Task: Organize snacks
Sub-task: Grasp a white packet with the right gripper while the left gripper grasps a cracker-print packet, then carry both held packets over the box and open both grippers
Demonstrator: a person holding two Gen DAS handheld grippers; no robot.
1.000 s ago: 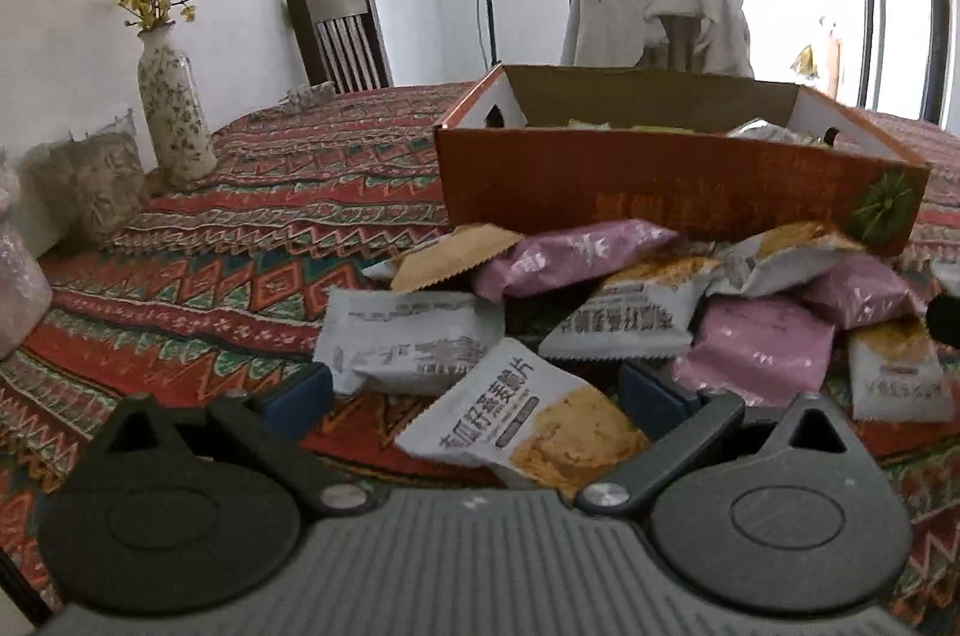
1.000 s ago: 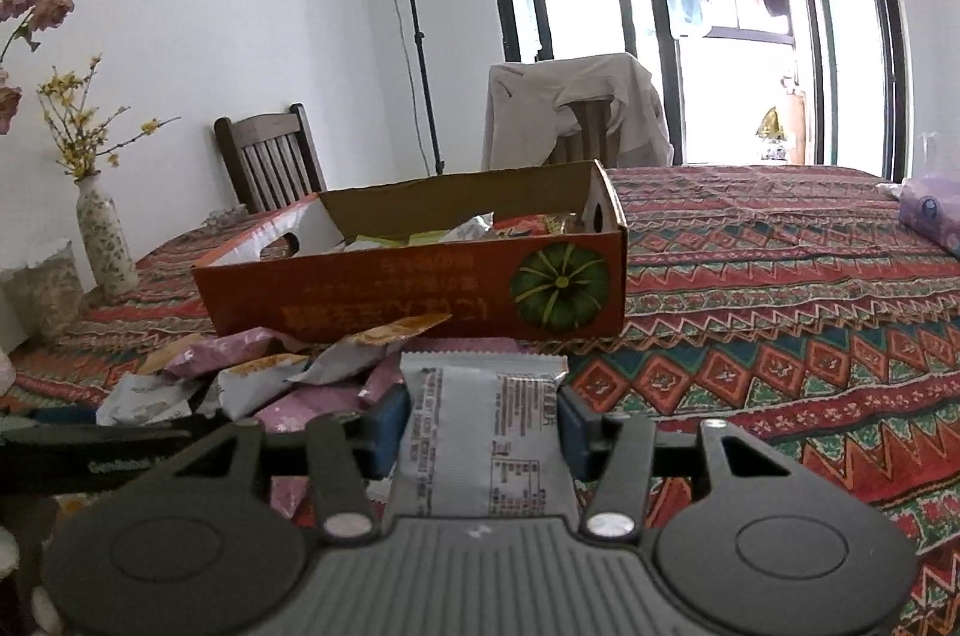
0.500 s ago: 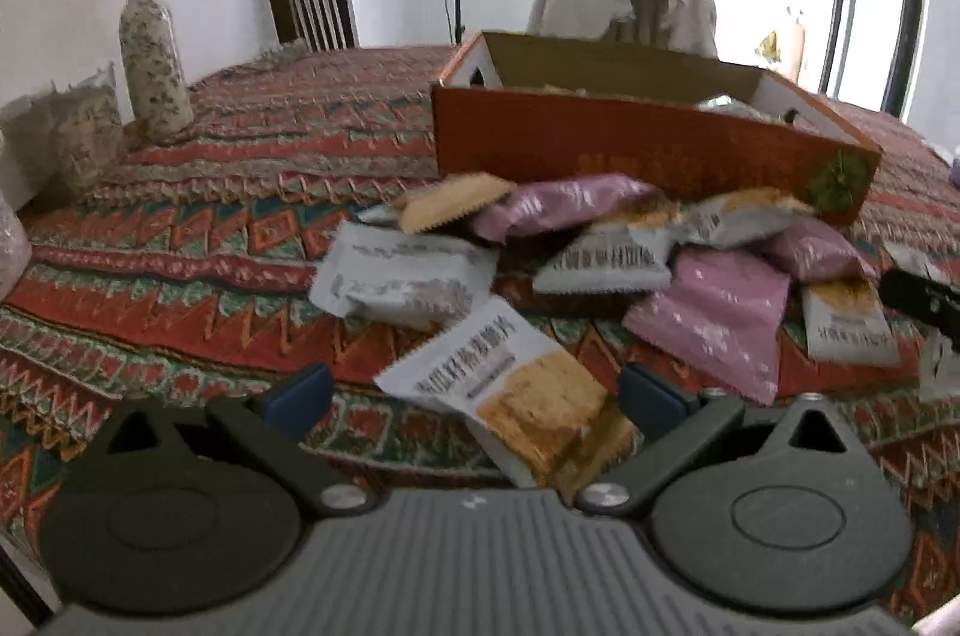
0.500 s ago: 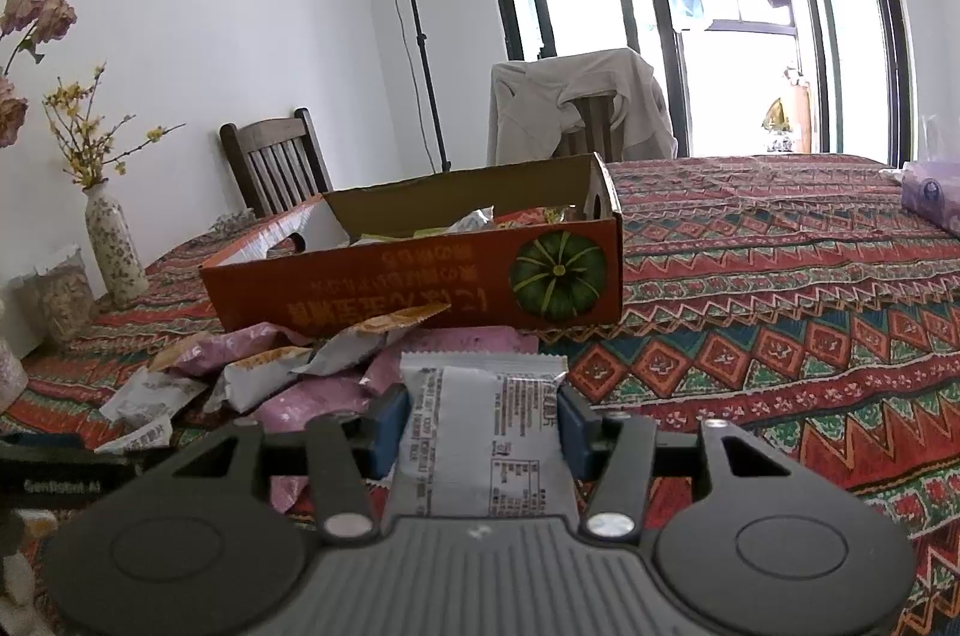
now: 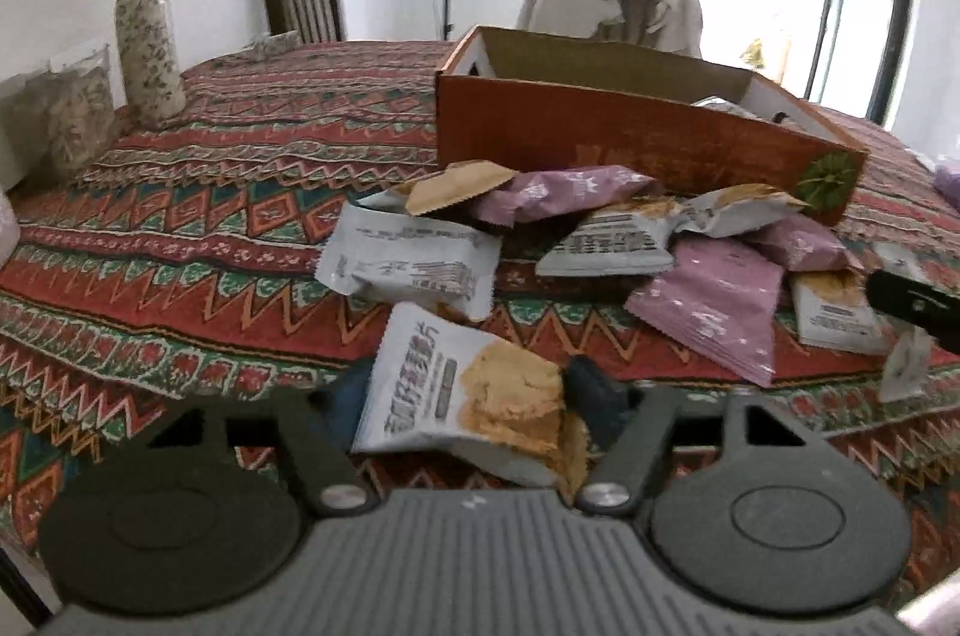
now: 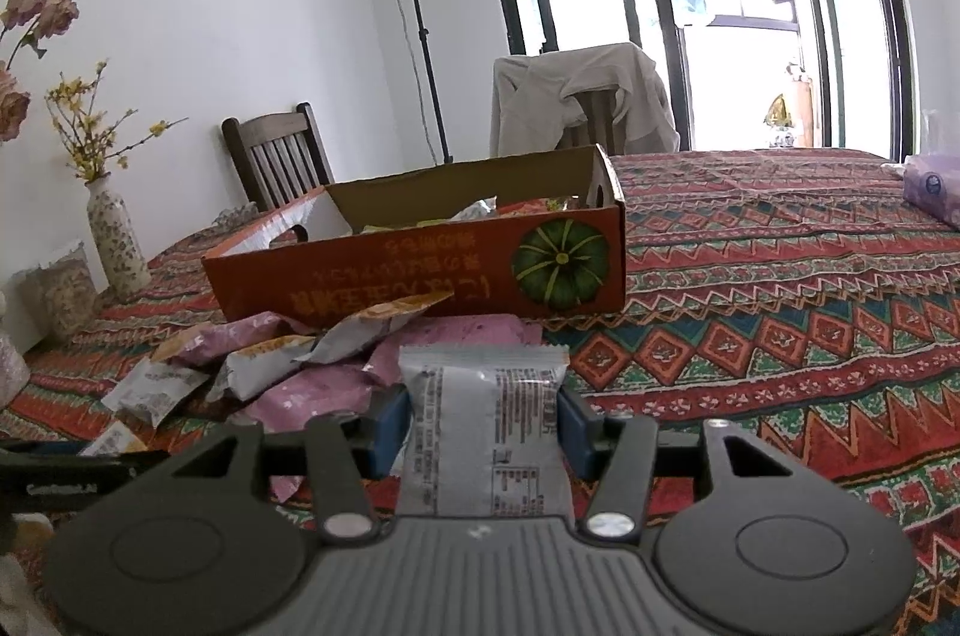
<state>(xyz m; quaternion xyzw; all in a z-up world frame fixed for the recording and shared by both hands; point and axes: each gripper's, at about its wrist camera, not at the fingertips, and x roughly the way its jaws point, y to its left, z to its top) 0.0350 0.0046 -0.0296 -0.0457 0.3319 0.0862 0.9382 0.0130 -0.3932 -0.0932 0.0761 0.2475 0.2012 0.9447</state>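
The left claw (image 5: pixel 465 399) is closing, its pads at both sides of a white cracker packet (image 5: pixel 462 399) lying on the table (image 5: pixel 210 240). Ahead, loose snack packets (image 5: pixel 600 240) lie heaped before the orange box (image 6: pixel 420 282). The right claw (image 6: pixel 483 423) grips a grey packet (image 6: pixel 483 432).

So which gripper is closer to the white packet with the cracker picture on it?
Left. The left gripper has its jaws closing around the cracker packet, which sits between its fingers. The right gripper is off to the side, gripping a grey snack packet.
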